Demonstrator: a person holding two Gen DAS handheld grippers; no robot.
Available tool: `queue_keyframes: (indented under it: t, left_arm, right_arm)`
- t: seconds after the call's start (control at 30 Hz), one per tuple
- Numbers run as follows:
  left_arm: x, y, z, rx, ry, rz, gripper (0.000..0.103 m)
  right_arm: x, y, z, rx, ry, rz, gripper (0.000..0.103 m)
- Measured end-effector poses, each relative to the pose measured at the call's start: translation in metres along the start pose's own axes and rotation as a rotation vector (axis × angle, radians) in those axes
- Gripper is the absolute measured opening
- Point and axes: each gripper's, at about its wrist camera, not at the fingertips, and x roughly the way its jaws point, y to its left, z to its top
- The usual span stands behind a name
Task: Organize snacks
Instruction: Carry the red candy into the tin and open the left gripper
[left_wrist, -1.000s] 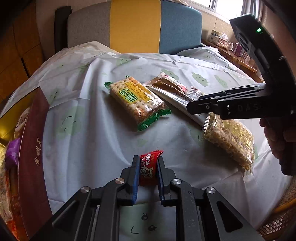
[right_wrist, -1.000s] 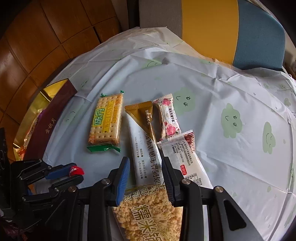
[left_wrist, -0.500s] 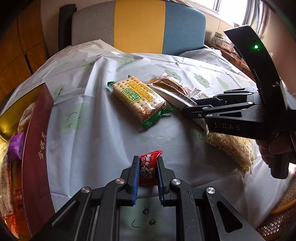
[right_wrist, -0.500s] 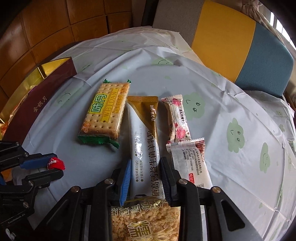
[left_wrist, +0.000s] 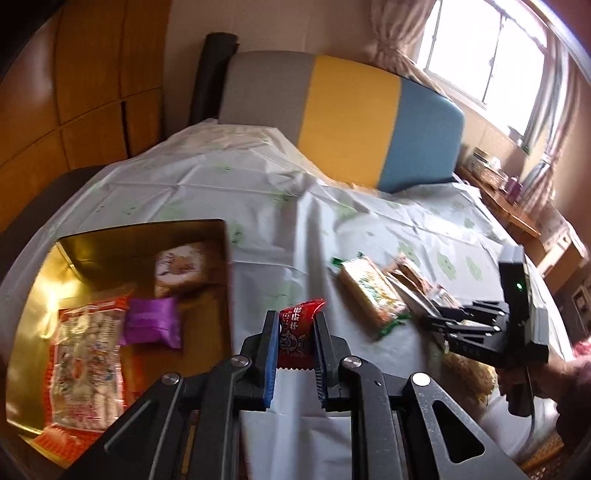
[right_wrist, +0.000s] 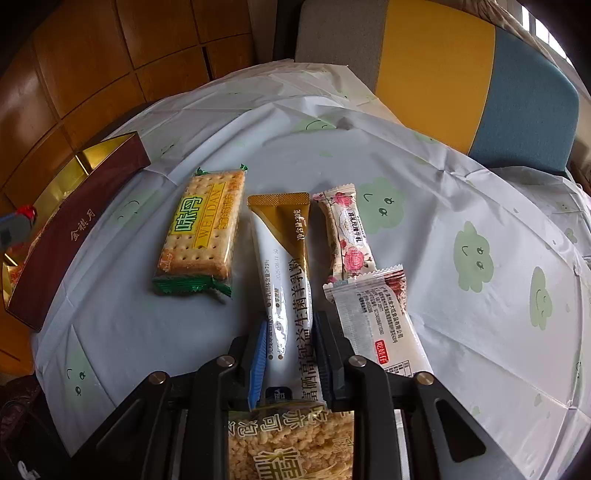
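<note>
Landmark: gold-lined box at the table's left edge, maroon outer wall facing the loose snacks.

Left gripper: pinching a small red packet upright between blue pads, packet top poking above the fingertips. Held in the air just right of the box's near wall, at the rim, not yet over the interior. Box lies to the left of the packet. Already inside: an orange-and-white bag, a purple packet, a pale round-printed packet further back. Free gold floor visible right of the purple packet, nearest the red packet. Judged next: short shift left over the wall, then release.

Right gripper: jaws just closed in, now pressed on the sides of a long white-and-gold sachet. Sachet still flat on the tablecloth, well right of the box. Long axis runs straight away from the gripper, in line with the fingers, gold end far; grip sits at the near end, so the far end likely to droop on lifting. Cracker pack between sachet and box; rose-print bar and white wrapper on the sachet's far side from the box. Rice-crisp bag under the gripper, nearest the camera.

Left hand much nearer the box; right hand's load has to pass over the cracker pack to reach it.
</note>
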Motion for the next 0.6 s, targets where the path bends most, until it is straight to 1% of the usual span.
queue_keyframes:
  t: [0.07, 0.13, 0.23, 0.27, 0.33, 0.4, 0.43, 0.47, 0.6]
  left_arm:
    - [-0.001, 0.027, 0.005, -0.049, -0.001, 0.047, 0.017]
    - [0.003, 0.051, 0.009, -0.090, 0.015, 0.105, 0.017]
    - [0.015, 0.081, 0.015, -0.156, 0.045, 0.149, 0.017]
    - [0.020, 0.088, 0.016, -0.175, 0.061, 0.146, 0.017]
    - [0.032, 0.099, 0.016, -0.212, 0.109, 0.127, 0.019]
    - [0.039, 0.106, 0.013, -0.255, 0.136, 0.109, 0.032]
    - [0.039, 0.107, 0.012, -0.270, 0.132, 0.113, 0.035]
    - [0.038, 0.108, 0.010, -0.279, 0.122, 0.128, 0.037]
    - [0.027, 0.106, -0.004, -0.276, 0.105, 0.174, 0.037]
  right_arm:
    - [0.000, 0.002, 0.000, -0.010, 0.001, -0.012, 0.024]
    - [-0.001, 0.004, 0.001, -0.017, 0.002, -0.023, 0.024]
    - [0.000, 0.006, 0.002, -0.022, 0.003, -0.034, 0.024]
    - [0.000, 0.007, 0.002, -0.021, 0.002, -0.037, 0.024]
    - [0.001, 0.006, 0.002, -0.019, 0.002, -0.039, 0.024]
    - [0.001, 0.007, 0.002, -0.016, 0.002, -0.041, 0.024]
    - [0.001, 0.007, 0.002, -0.014, 0.001, -0.041, 0.024]
    - [0.001, 0.007, 0.002, -0.013, 0.001, -0.041, 0.024]
    - [0.000, 0.005, 0.002, -0.003, 0.001, -0.040, 0.024]
